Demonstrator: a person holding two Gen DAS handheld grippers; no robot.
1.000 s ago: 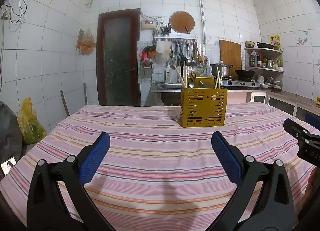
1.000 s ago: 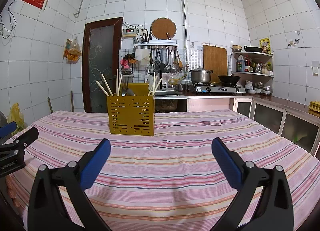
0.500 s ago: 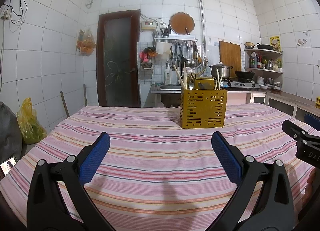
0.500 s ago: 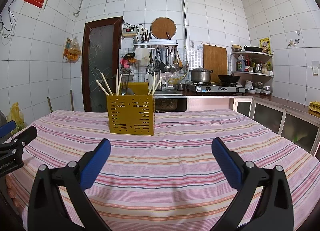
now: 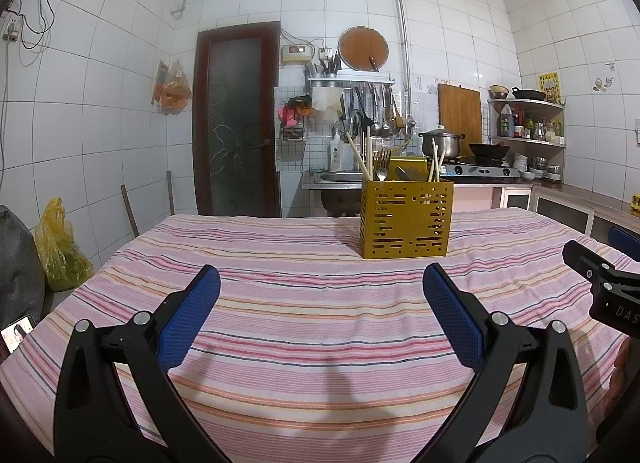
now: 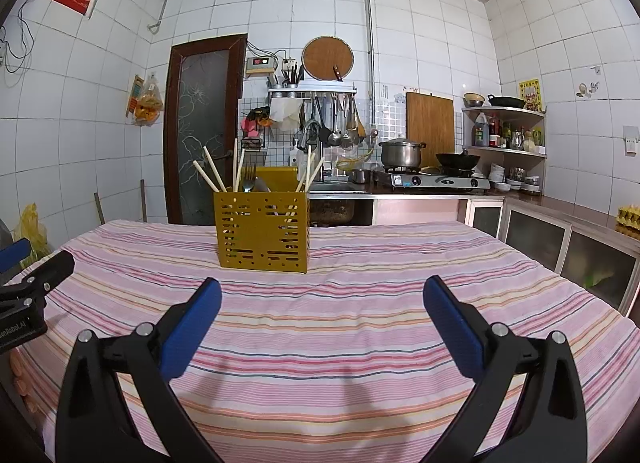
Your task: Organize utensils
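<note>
A yellow perforated utensil holder stands upright on the striped tablecloth, toward the far side; it also shows in the right wrist view. Chopsticks, a fork and other utensils stand in it. My left gripper is open and empty, low over the cloth, well short of the holder. My right gripper is open and empty, to the right of the left one, also short of the holder.
The table's left edge drops off beside a yellow bag and a phone. Behind the table are a dark door, a sink counter, a stove with a pot and low cabinets on the right.
Almost nothing differs. Both grippers stay open and nearly still; the right gripper's finger at the edge of the left wrist view has edged slightly left.
</note>
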